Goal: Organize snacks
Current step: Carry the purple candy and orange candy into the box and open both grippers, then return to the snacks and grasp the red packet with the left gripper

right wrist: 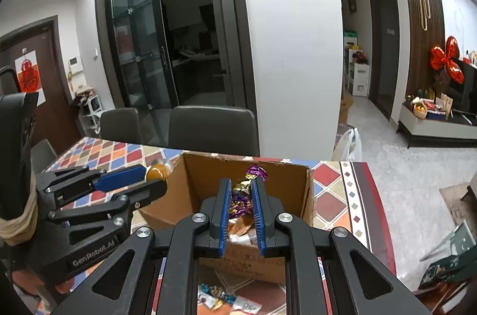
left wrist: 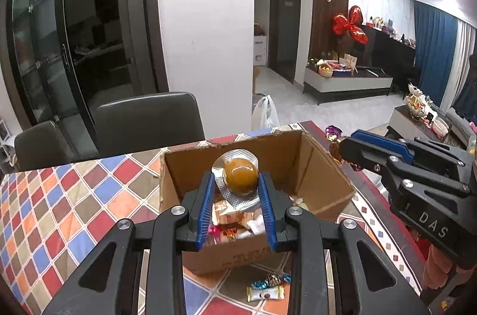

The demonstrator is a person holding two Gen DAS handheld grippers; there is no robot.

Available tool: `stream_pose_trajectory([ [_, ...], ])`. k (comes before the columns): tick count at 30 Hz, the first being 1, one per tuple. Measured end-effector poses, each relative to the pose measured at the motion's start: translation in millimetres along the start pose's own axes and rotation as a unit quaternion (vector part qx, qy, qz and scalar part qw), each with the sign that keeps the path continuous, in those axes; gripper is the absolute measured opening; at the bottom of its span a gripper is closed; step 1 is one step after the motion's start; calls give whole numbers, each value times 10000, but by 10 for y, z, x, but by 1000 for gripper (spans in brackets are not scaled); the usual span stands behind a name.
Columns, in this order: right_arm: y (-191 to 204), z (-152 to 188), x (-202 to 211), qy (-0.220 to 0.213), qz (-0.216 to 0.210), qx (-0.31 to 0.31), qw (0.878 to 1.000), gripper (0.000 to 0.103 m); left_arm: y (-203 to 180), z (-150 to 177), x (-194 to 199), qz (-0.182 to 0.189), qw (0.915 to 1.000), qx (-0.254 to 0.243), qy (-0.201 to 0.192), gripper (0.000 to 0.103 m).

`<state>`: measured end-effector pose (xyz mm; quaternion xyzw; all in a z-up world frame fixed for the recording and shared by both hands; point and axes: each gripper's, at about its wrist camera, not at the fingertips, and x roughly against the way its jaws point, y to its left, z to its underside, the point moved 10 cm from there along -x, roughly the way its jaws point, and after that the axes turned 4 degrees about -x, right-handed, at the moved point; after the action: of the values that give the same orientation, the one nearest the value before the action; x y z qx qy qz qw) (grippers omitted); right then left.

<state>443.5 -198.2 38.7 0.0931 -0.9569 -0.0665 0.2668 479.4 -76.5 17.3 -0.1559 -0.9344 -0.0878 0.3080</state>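
From the left wrist, the left tongs [left wrist: 237, 185] are clamped on a foil-backed blister holding an amber, ball-shaped sweet [left wrist: 241, 176], carried just above the open cardboard box [left wrist: 316, 166]. Below the tongs, inside the box, lie several wrapped snacks [left wrist: 235, 218]. Nearer than the box, on the checkered desk [left wrist: 74, 195], sit two loose wrapped candies [left wrist: 266, 288]. Off to the right, the right tongs [left wrist: 342, 149] pinch a purple-and-gold wrapper.

From the right wrist, the right tongs [right wrist: 241, 189] are closed tight on a crinkly purple-and-gold wrapped candy [right wrist: 243, 195], held over the same box [right wrist: 205, 174]. To their left, the left tongs [right wrist: 155, 177] carry the amber sweet beside the box's left wall.
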Motion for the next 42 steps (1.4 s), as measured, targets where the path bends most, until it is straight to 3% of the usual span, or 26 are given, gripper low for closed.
stream_pose_trajectory([
  [2,-68,-12,-80,76,66,-21,9999,16,36,-58,-78,-154,9999,-28,7,32],
  [5,-145,-42,-156,121,185,-99,9997,21,94,-102,-89,-375,9993,-16,-56,56],
  [6,-154,-23,-157,146,243,-154,9995,33,98,-103,-65,-408,9991,-2,-107,56],
  [7,-187,-17,-149,158,282,-224,9992,35,92,-101,-39,-426,9990,-18,-137,56],
  [15,-165,169,88,181,238,-283,9992,36,-113,137,262,-344,9989,-163,-278,57],
  [18,-160,303,226,179,254,-254,9992,46,-229,290,389,-252,9989,-220,-316,57],
  [31,-339,1047,800,294,529,-327,9976,46,-1012,1017,654,309,9963,-792,-155,57],
  [42,-733,1853,908,1052,697,-709,9895,46,-1797,1682,449,917,9861,-1296,481,57],
])
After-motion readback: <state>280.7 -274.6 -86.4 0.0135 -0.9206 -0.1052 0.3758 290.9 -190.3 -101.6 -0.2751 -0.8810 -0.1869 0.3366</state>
